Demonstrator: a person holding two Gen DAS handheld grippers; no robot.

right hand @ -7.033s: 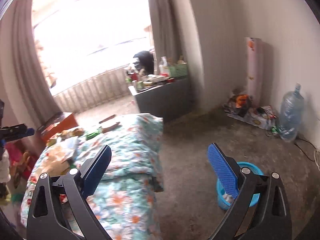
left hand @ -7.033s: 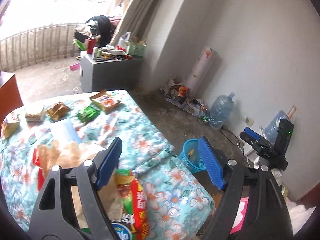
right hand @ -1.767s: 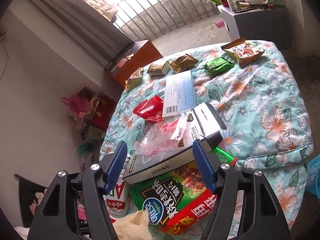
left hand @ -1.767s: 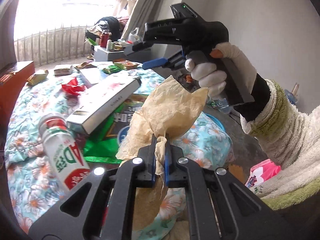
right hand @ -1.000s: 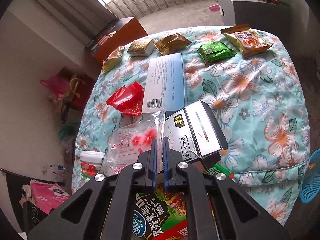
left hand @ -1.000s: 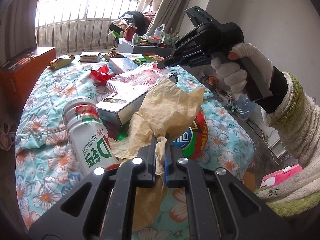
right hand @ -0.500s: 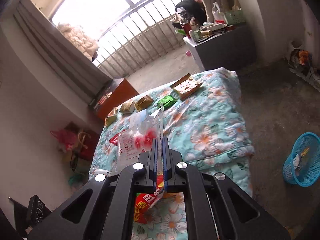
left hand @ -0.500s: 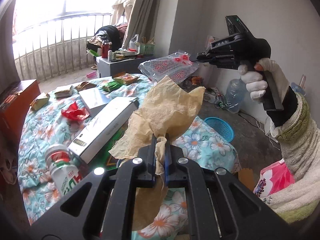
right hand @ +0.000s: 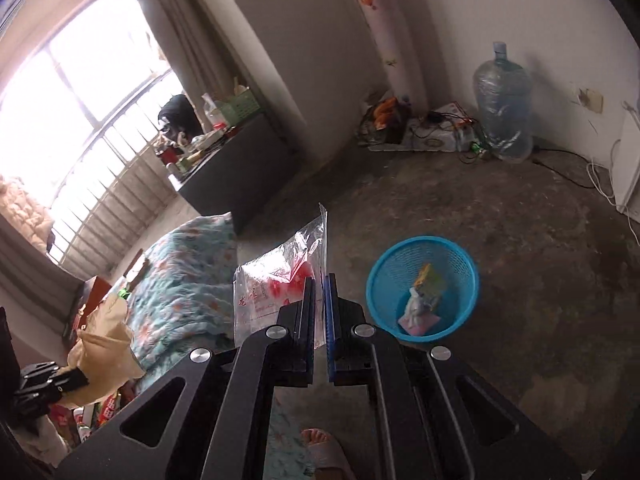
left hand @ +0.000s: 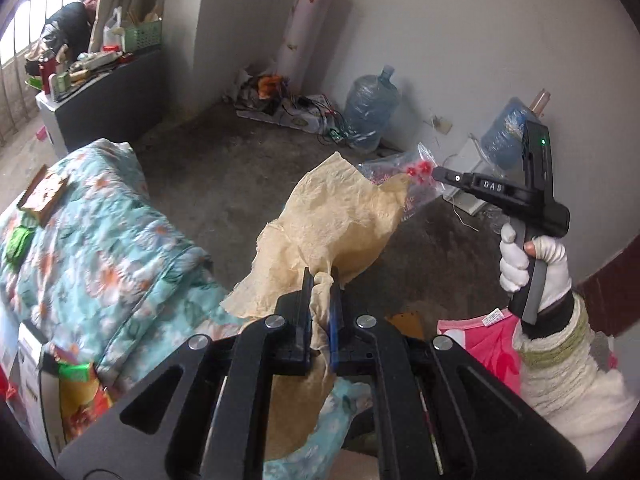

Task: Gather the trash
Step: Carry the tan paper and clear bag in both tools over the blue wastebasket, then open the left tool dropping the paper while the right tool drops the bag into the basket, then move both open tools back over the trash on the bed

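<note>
Left wrist view: the left hand-held gripper (left hand: 322, 280) is clamped on a crumpled tan paper (left hand: 340, 216), which stands up from the pads and hangs above the floor just off the edge of the bed (left hand: 100, 232). The bed carries a floral quilt, with a snack packet (left hand: 44, 192) and a green wrapper (left hand: 16, 240) lying near its far edge. To the right, a gloved hand (left hand: 532, 264) grips the right hand-held gripper (left hand: 436, 172), whose tips pinch a clear plastic bag (left hand: 394, 178) with red print; that bag sits just behind the top of the paper. A water jug (left hand: 370, 108) stands by the wall.

The right wrist view shows the right hand-held gripper (right hand: 319, 280) with its pads pressed together on the clear plastic bag (right hand: 276, 284), which sticks up and to the left from them. On the floor just right of the tips is a blue basket (right hand: 424, 248) with a few scraps of trash (right hand: 420, 300) inside; the bag is beside it, not over it. At lower left the paper (right hand: 104, 348) shows in the left hand-held gripper (right hand: 72, 380), above the cluttered near corner of the bed (right hand: 180, 280). A foot in a sandal (right hand: 324, 452) appears at the bottom edge.
</note>
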